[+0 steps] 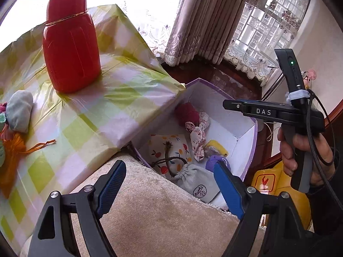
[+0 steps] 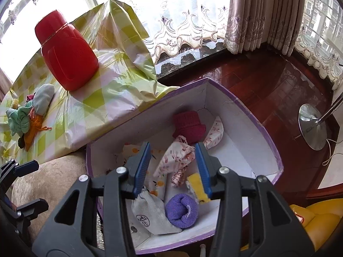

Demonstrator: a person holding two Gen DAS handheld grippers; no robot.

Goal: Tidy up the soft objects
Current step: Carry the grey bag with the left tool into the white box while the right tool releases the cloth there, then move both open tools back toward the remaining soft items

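Both grippers, left gripper (image 1: 169, 184) and right gripper (image 2: 171, 169), are hovering empty, jaws apart, over the purple-edged white cardboard box (image 2: 225, 111) collecting soft items; more cloth pieces (image 2: 27, 120) are waiting at the tabletop's left edge.

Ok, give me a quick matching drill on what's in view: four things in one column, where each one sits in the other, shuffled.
Things:
1. purple roll
2. red bottle
3. maroon knit
4. green cloth

Places:
A. standing on the checked tablecloth
B. in the box, far end by the back wall
C. in the box, near end beside the grey pouch
D. in the pile at the tablecloth's left edge

Pairs: 1-C, 2-A, 3-B, 4-D
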